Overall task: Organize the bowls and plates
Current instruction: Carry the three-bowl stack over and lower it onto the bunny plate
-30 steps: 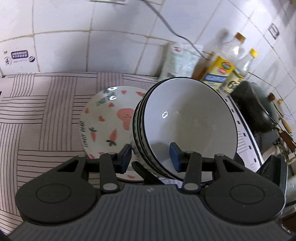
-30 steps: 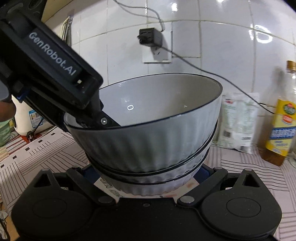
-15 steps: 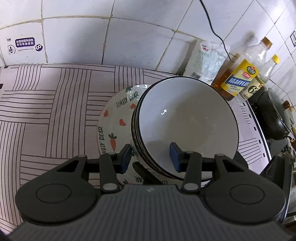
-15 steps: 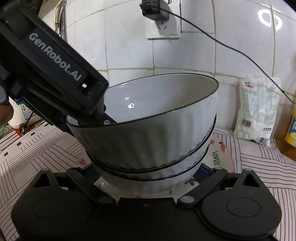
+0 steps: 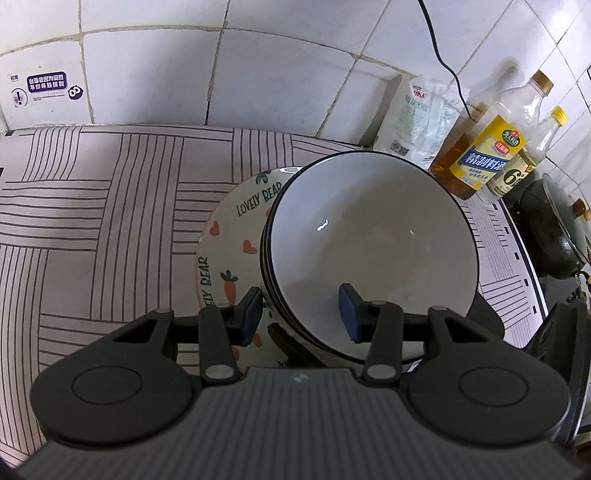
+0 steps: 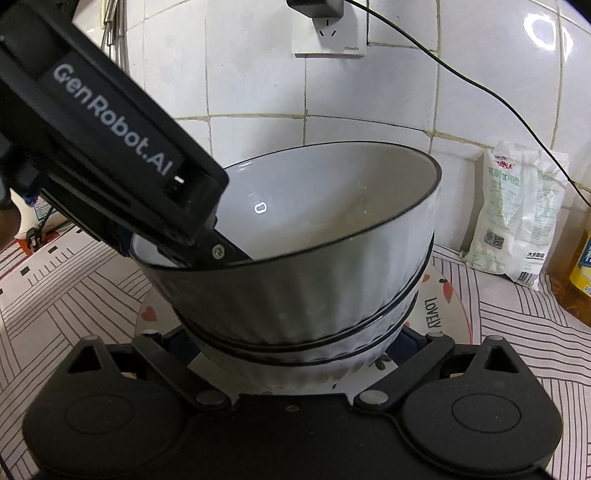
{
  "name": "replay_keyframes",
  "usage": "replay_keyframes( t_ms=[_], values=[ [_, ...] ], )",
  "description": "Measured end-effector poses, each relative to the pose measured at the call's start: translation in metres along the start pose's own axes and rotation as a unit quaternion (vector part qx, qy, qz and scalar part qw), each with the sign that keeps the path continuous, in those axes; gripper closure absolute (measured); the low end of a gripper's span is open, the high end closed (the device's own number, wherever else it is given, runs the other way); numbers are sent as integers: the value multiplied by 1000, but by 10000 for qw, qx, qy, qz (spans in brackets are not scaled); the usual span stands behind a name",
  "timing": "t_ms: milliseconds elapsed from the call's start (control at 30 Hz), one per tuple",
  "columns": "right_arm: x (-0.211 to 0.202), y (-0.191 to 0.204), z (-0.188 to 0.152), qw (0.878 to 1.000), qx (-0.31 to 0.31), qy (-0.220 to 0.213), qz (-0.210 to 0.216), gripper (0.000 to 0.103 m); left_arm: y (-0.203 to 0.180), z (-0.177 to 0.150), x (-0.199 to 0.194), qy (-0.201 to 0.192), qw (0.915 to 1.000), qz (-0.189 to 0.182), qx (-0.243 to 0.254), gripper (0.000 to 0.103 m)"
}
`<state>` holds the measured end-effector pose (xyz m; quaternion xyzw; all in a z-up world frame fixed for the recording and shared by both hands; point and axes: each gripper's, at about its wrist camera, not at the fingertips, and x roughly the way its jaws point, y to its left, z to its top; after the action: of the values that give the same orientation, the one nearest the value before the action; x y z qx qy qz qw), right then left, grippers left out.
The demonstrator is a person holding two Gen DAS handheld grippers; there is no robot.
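A stack of white ribbed bowls with black rims (image 5: 369, 243) is held tilted over a "Lovely Bear" plate (image 5: 236, 229) with hearts and carrots on the striped counter. My left gripper (image 5: 301, 314) is shut on the near rim of the stack, one finger outside and one inside the top bowl. In the right wrist view the stack (image 6: 314, 280) fills the middle, the left gripper's body (image 6: 110, 147) reaches in from the upper left, and the plate (image 6: 436, 314) shows underneath. My right gripper (image 6: 295, 347) clasps the base of the stack; its fingertips are hidden behind the bowls.
A white bag (image 5: 421, 114), oil bottles (image 5: 484, 147) and a dark wok (image 5: 554, 236) stand to the right along the tiled wall. A wall socket with a plug and cable (image 6: 328, 26) is above. The striped counter (image 5: 92, 206) stretches left.
Both grippers have carried the bowl stack lower and closer over the plate. The stack now sits less tilted. The grips have not changed.
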<state>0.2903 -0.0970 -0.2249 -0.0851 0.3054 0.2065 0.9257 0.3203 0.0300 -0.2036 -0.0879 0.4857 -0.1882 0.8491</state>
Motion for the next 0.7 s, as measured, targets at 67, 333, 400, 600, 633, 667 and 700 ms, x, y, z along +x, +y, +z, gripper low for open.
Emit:
replay_keyframes(
  t_ms=[67, 333, 400, 600, 633, 667, 700],
  values=[
    [-1, 2, -1, 10000, 3, -27, -13, 3, 0, 0, 0, -18, 10000, -12, -3, 60],
    [-3, 10, -5, 9999, 74, -23, -101, 3, 0, -2, -1, -130, 9999, 10, 21, 60],
    [-2, 11, -3, 10000, 66, 46, -54, 2, -1, -2, -1, -129, 9999, 21, 30, 60],
    [-8, 18, 1, 9996, -138, 158, -188, 2, -2, -3, -3, -209, 9998, 72, 22, 60],
    [-12, 21, -1, 9995, -179, 170, -205, 2, -3, -3, -4, -239, 9997, 90, 21, 60],
    [-16, 24, -2, 9994, -199, 184, -226, 2, -4, -3, -5, -278, 9995, 146, 44, 58],
    [-20, 27, -3, 9993, -200, 187, -240, 2, -5, -4, -8, -343, 9992, 213, 80, 56]
  ],
)
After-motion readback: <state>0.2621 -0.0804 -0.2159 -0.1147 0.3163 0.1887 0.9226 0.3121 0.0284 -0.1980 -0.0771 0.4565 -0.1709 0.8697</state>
